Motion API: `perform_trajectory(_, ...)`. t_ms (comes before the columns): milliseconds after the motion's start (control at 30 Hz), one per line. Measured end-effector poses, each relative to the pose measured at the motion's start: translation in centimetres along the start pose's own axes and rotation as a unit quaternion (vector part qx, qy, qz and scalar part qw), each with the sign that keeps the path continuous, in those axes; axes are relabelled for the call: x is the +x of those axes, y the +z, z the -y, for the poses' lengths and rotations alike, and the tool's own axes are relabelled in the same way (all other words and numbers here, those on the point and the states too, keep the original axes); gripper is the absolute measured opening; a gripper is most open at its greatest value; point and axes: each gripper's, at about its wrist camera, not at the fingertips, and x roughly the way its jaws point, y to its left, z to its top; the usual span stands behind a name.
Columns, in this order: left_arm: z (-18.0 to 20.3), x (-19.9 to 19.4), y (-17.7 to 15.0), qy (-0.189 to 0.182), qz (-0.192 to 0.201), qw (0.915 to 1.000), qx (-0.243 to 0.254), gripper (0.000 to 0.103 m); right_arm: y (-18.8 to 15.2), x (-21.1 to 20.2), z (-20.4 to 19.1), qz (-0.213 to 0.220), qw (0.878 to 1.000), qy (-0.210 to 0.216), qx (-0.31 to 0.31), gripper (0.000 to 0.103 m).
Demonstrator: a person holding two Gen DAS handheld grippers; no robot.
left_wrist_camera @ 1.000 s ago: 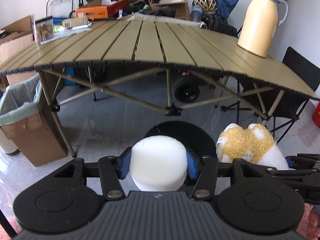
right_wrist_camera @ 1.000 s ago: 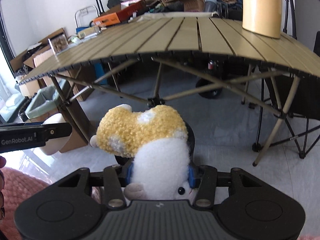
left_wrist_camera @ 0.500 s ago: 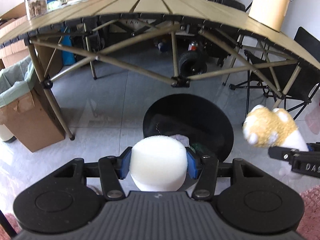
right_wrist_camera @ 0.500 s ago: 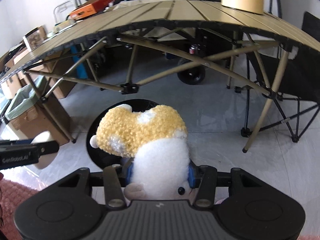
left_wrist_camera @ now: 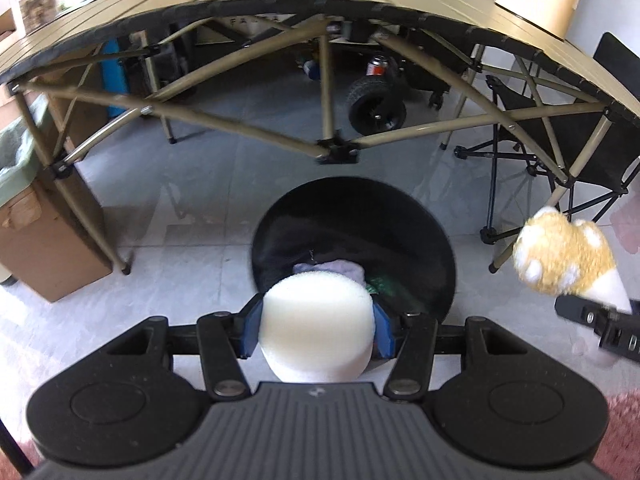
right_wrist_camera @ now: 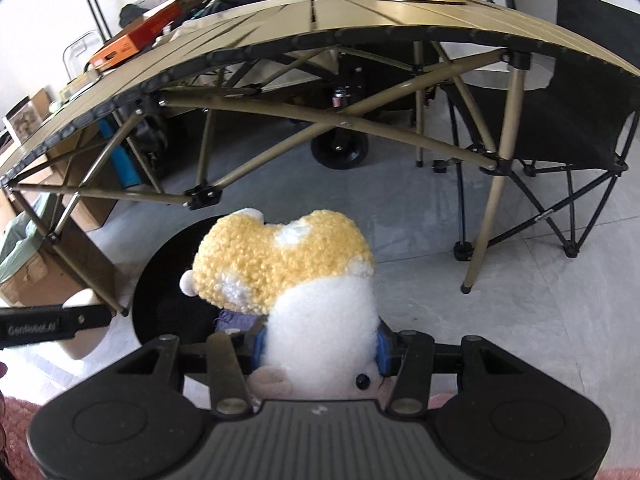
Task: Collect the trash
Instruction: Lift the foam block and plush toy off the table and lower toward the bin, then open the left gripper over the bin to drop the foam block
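A round white foam puck (left_wrist_camera: 316, 326) is clamped between the blue pads (left_wrist_camera: 251, 330) of the left gripper (left_wrist_camera: 316, 330), which is seen from its own camera to be poised above the near rim of a round black bin (left_wrist_camera: 420, 240) standing on the grey tiled floor (left_wrist_camera: 208, 184). Only in this left wrist view is the inside of the bin laid open: a crumpled lilac cloth (left_wrist_camera: 328, 268) and something green (left_wrist_camera: 384, 284) are seen lying in it, just beyond the puck. The right gripper (right_wrist_camera: 318, 346) is shown by its own camera to be closed on the white body of a yellow-and-white plush toy (right_wrist_camera: 304, 276), whose curly yellow part rises above the blue pads (right_wrist_camera: 259, 342); a small black eye is visible low on the white part. In the right wrist view the bin (right_wrist_camera: 168, 280) is largely hidden behind the toy, and only its left side and a scrap of the lilac cloth are seen. Each gripper is caught by the other's camera: the toy (left_wrist_camera: 564, 260) appears at the right edge of the left view, beside the bin and not over its opening, while the puck (right_wrist_camera: 80, 320) and a lettered black finger are seen at the left edge of the right view. The slatted olive folding counter (right_wrist_camera: 360, 16) spans both views, and a black folding chair (right_wrist_camera: 576, 112) is shown most fully on the right. A cardboard box lined with a pale green bag (left_wrist_camera: 24, 208) stands at the left.
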Motion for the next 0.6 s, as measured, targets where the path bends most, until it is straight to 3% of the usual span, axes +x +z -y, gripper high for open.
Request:
perform_trajectory(433,4.0,4.4,3.9,0.010,-0.029,0.9995,0.007,0.059,-0.3,1.2,4.7,-0.006,0.998,-0.034,0.043,0.048)
perform_trajectory(500,4.2,4.8,4.2,0.015,-0.031,0.9994,0.005,0.069,-0.4,1.4,5.3,-0.009,0.998,-0.037,0.049,0.048)
perform_trajectory(567,4.3,5.0,4.4,0.023,-0.031,0.9993,-0.002,0.100,-0.5,1.6,5.6,-0.011,0.998,-0.039,0.053,0.048)
perform_trajectory(600,4.3,5.0,4.6,0.028,-0.029,0.9992,-0.006,0.103,-0.5,1.6,5.7,-0.012,0.998,-0.039,0.054,0.048)
